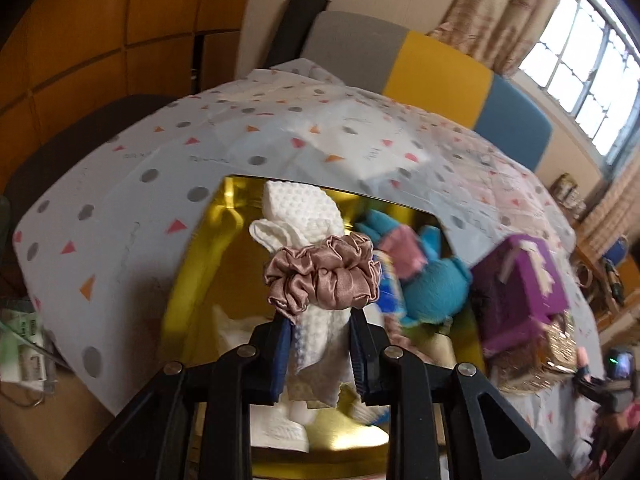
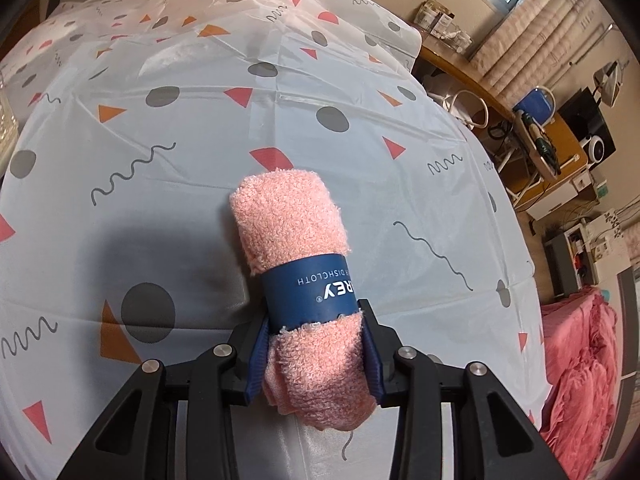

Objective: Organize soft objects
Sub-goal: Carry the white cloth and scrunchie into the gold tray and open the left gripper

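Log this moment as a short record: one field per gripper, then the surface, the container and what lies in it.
left gripper: shut on a white waffle cloth ringed by a pink satin scrunchie, above the gold tray
right gripper: shut on a rolled pink dishcloth with a blue paper band
surface: patterned tablecloth
container: gold tray
in tray: blue plush toy
beside tray: purple box

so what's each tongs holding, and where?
Left tongs: white cloth, lower end, below its scrunchie. Right tongs: pink dishcloth, below its band.
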`<state>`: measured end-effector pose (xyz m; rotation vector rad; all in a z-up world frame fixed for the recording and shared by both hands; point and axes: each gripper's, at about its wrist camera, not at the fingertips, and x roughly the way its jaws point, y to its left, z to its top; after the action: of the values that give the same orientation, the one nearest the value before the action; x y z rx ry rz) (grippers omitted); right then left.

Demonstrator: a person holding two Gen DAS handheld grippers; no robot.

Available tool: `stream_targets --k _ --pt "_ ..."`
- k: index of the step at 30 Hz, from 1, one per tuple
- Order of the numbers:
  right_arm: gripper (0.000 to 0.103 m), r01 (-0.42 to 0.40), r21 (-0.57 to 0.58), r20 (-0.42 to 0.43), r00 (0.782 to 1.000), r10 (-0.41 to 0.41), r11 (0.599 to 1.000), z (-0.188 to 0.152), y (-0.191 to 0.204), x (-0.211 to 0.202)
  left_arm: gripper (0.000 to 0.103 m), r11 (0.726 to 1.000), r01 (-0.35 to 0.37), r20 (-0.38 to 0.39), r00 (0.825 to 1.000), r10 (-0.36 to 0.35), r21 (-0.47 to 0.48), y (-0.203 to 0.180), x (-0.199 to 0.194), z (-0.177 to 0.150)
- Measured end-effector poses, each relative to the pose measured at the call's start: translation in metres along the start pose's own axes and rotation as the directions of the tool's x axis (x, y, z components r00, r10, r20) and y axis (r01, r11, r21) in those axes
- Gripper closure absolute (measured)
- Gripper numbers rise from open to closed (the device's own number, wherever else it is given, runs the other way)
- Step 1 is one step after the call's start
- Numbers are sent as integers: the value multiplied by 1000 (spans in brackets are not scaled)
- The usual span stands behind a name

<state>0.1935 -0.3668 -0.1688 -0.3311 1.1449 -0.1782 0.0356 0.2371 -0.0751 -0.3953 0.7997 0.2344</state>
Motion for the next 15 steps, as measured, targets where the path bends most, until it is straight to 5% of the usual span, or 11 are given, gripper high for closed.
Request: stream_targets --k 6,11,15 --pt "65 48 0 -7 999 -48 999 0 8 -3 76 995 63 -40 997 -60 82 -39 21 -4" --pt "65 66 -1 -3 998 -66 998 -1 12 -4 74 999 -8 -99 995 13 50 -33 62 11" --pt "65 62 4 -2 998 -62 998 -2 11 -4 58 996 -76 -111 990 81 52 -21 76 12"
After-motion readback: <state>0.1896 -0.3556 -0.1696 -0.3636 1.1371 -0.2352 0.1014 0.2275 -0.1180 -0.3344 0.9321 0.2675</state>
